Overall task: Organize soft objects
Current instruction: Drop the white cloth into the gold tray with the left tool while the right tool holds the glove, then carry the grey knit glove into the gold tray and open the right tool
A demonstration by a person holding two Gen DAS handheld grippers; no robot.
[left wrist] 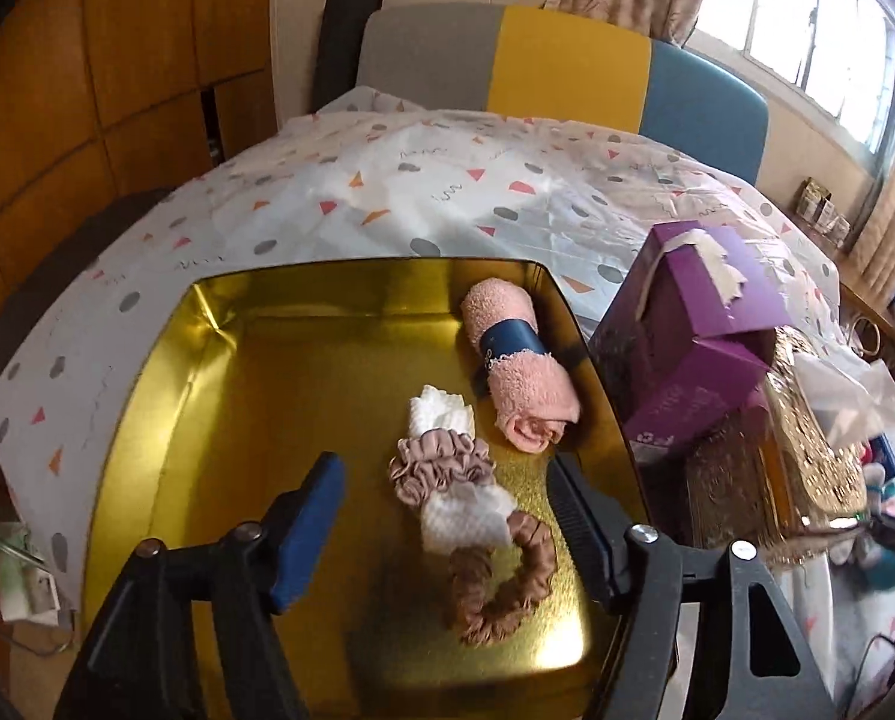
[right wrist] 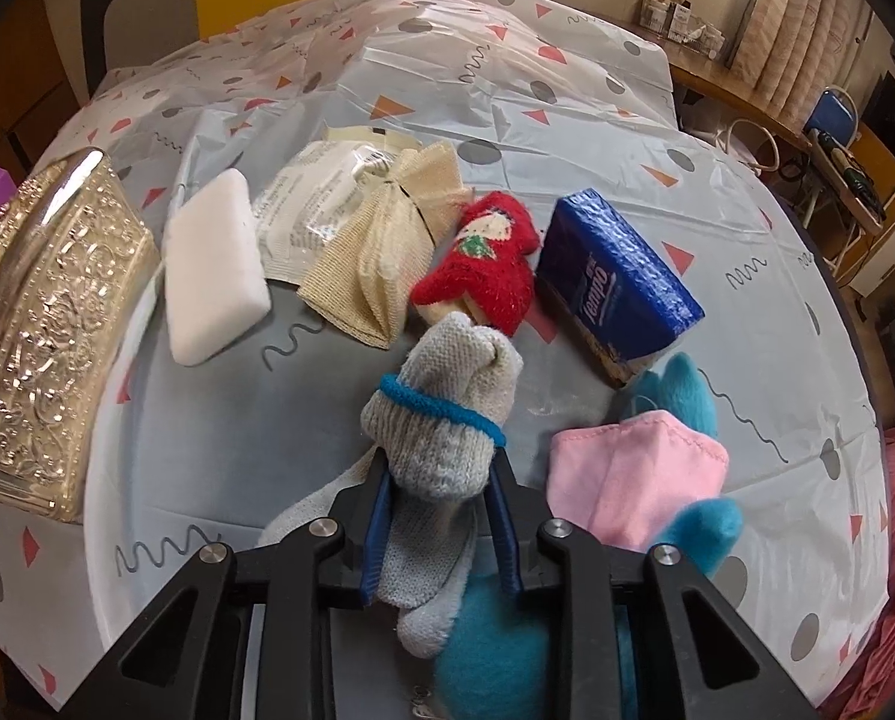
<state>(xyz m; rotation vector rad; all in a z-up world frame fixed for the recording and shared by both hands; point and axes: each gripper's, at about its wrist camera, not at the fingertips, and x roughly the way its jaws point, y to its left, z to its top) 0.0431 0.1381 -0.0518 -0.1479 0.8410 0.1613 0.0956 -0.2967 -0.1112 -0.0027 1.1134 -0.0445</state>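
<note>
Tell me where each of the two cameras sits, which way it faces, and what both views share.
Left wrist: sits on the left claw, angled down into the gold tin holding a pink rolled towel and scrunchies; open black fingers show.
Right wrist: sits on the right claw, angled down at the table; fingers shut on a grey knitted bundle.
Shared: the patterned tablecloth and the embossed gold lid.

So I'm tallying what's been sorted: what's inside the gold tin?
Inside the gold tin: a rolled pink towel, a white cloth ringed by a pink scrunchie, and a brown scrunchie. The gripper hides the tin's near corners.
</note>
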